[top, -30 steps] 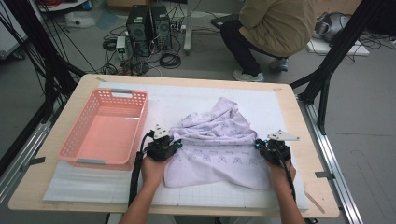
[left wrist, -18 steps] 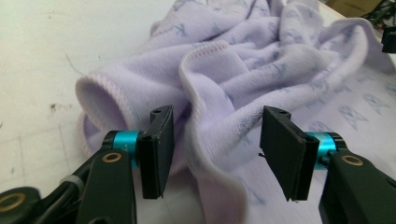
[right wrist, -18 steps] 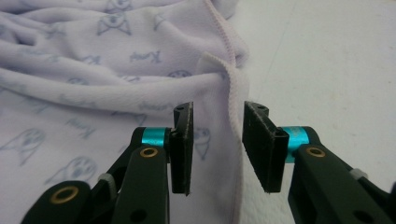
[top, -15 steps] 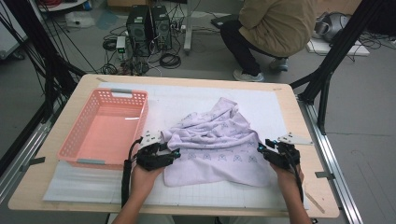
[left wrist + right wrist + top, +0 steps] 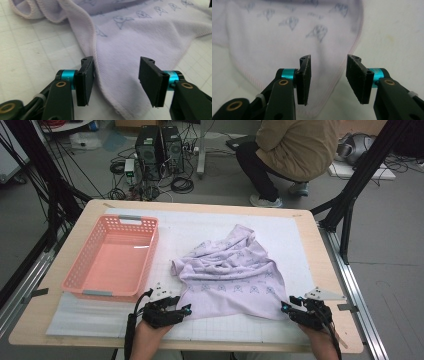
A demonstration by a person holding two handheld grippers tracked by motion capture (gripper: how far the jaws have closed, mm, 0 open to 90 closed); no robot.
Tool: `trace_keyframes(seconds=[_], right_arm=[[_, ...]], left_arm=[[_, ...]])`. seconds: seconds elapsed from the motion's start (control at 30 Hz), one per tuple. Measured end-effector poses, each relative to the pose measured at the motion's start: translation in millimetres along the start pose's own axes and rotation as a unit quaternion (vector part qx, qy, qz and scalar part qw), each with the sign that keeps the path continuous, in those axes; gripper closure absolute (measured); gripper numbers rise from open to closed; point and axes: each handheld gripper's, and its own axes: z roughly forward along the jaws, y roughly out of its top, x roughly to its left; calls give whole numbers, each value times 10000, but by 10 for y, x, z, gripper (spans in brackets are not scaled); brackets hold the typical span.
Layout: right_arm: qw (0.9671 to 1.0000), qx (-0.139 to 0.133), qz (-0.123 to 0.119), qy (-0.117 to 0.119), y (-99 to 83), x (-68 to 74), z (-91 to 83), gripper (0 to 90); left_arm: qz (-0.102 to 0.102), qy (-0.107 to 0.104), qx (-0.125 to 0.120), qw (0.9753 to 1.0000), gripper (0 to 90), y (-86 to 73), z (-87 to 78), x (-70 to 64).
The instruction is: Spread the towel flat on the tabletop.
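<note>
Both grippers low and spread wide, jaws apart.

The person's two forearms come up from the near side, one hand wrapped around each tool. The left gripper (image 5: 186, 310) points toward the right one, its black jaws parted with a clear gap between the pads (image 5: 85, 80), the blue collars behind them level with each other. The right gripper (image 5: 284, 307) sits well apart from it and points back toward the left one, a grey three-cornered plate riding on top and its cable trailing along the wrist. Its jaws also stand parted, the pads (image 5: 304, 80) upright and roughly parallel. Both hands are held low, wrists near flat.
</note>
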Motion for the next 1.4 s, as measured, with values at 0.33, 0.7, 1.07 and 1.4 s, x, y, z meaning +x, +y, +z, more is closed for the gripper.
trace_keyframes(seconds=[0.33, 0.7, 1.07, 1.4], right_arm=[[9994, 158, -271, 135, -150, 79, -158, 871], [9986, 61, -312, 416, -354, 196, -520, 873], [9972, 352, -389, 527, -695, 365, -767, 872], [9993, -325, -94, 184, -378, 235, -631, 592]], left_arm=[[48, 101, -63, 9999, 864, -191, -240, -58], [-31, -328, -245, 9992, 863, -415, -584, -157], [269, -673, -17, 9974, 852, -659, -752, -383], [-43, -371, -791, 9962, 441, -302, -600, -135]])
